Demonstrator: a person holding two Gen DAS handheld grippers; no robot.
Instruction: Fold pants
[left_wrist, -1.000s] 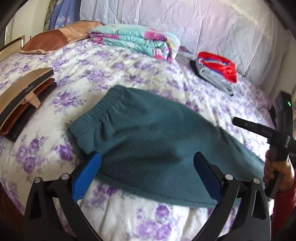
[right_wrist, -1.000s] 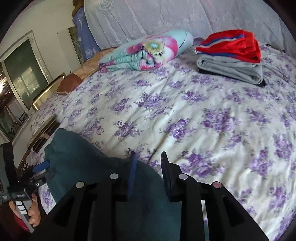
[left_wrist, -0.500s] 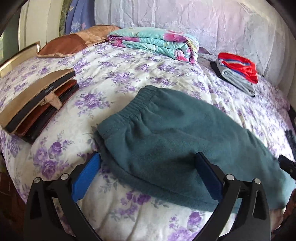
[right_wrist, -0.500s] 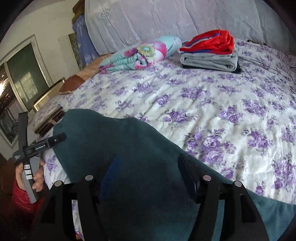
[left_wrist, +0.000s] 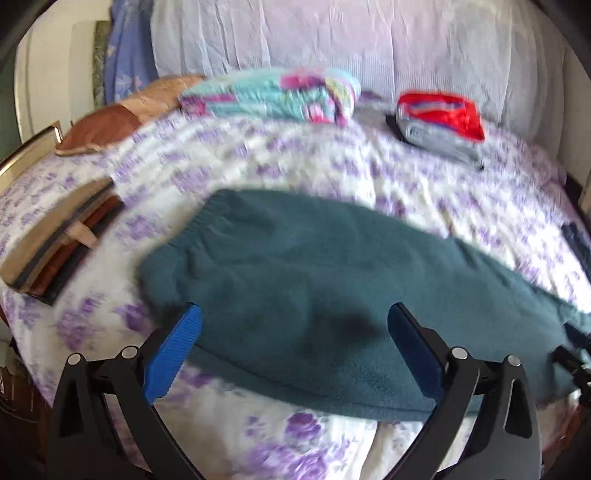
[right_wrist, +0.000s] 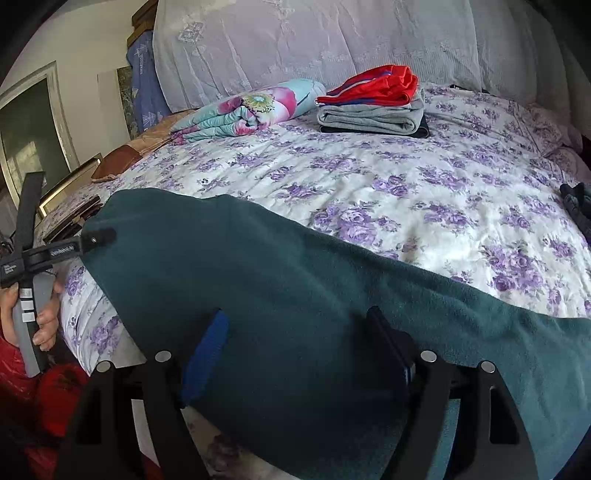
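Dark teal fleece pants (left_wrist: 303, 280) lie flat along the near edge of the floral bed, waistband to the left, legs running right. My left gripper (left_wrist: 295, 343) is open, its blue pads over the pants' near hem, holding nothing. My right gripper (right_wrist: 295, 347) is open over the leg part of the pants (right_wrist: 258, 280). The left gripper also shows in the right wrist view (right_wrist: 94, 238), held in a hand by the waistband end.
A folded floral quilt (left_wrist: 273, 98) and a stack of folded clothes with a red top (left_wrist: 439, 125) lie at the far side of the bed. Brown cushions (left_wrist: 55, 243) sit at the left edge. A dark garment (right_wrist: 576, 206) lies at the right.
My right gripper opened and let go of the pants, then drew back. The pants now lie flat. My left gripper pulled back and shifted its view rightward.
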